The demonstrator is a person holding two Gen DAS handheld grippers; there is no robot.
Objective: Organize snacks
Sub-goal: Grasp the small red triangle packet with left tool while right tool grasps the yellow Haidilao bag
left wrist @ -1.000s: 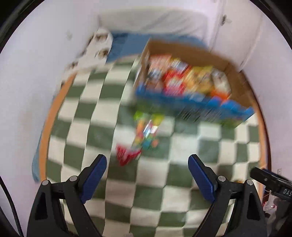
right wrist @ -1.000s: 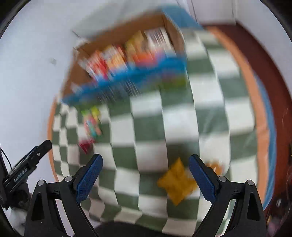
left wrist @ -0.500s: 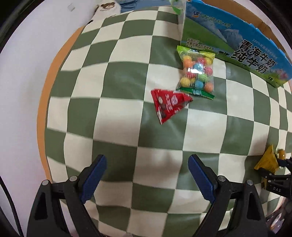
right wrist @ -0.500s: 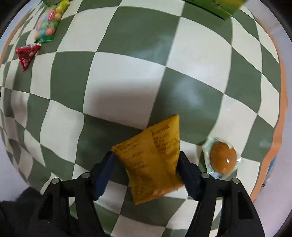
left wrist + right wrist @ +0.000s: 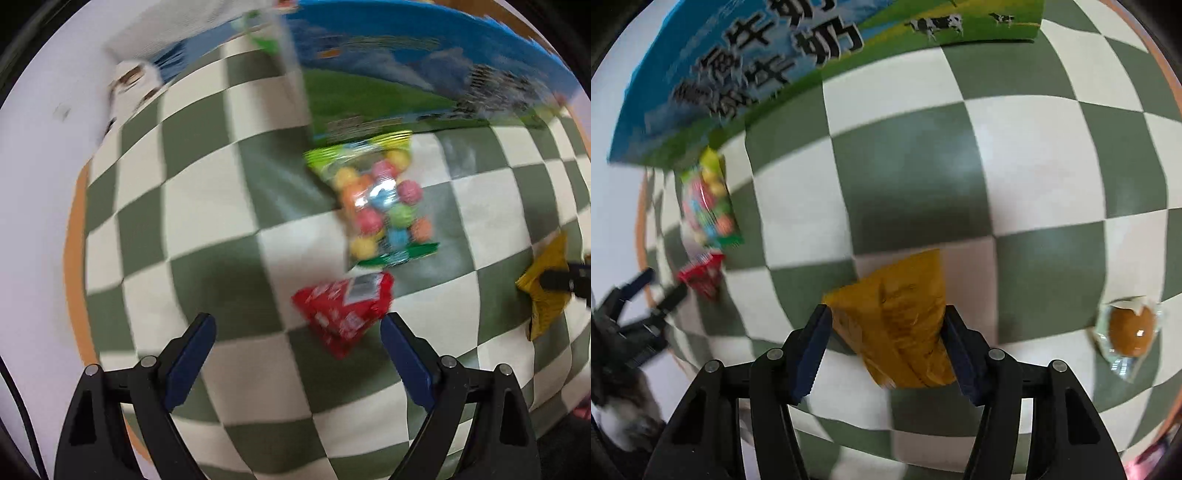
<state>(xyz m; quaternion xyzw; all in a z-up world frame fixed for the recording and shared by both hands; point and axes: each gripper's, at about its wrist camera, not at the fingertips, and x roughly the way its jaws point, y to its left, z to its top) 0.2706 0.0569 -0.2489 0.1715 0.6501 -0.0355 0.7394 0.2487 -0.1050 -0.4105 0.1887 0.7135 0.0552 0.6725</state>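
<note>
A yellow snack packet point(image 5: 901, 325) lies on the green-and-white checked cloth point(image 5: 1034, 155). My right gripper point(image 5: 882, 314) has its closing jaws round the packet, both blue pads touching its sides. My left gripper point(image 5: 297, 325) is open, low over a red triangular packet point(image 5: 343, 314) that lies just inside its right finger. A clear bag of coloured candy balls point(image 5: 380, 206) sits beyond the red packet, against the blue-and-green cardboard box point(image 5: 406, 92). In the left wrist view the yellow packet point(image 5: 546, 295) shows at the far right with a dark finger on it.
A brown egg-shaped snack in clear wrap point(image 5: 1130, 332) lies to the right of the yellow packet. The box point(image 5: 775, 66) stands along the far side of the cloth. The table's orange rim point(image 5: 74, 258) and a white wall border the left.
Both grippers have come down close to the cloth. The right jaws have narrowed round the yellow packet. The left gripper has rolled and now straddles the red packet.
</note>
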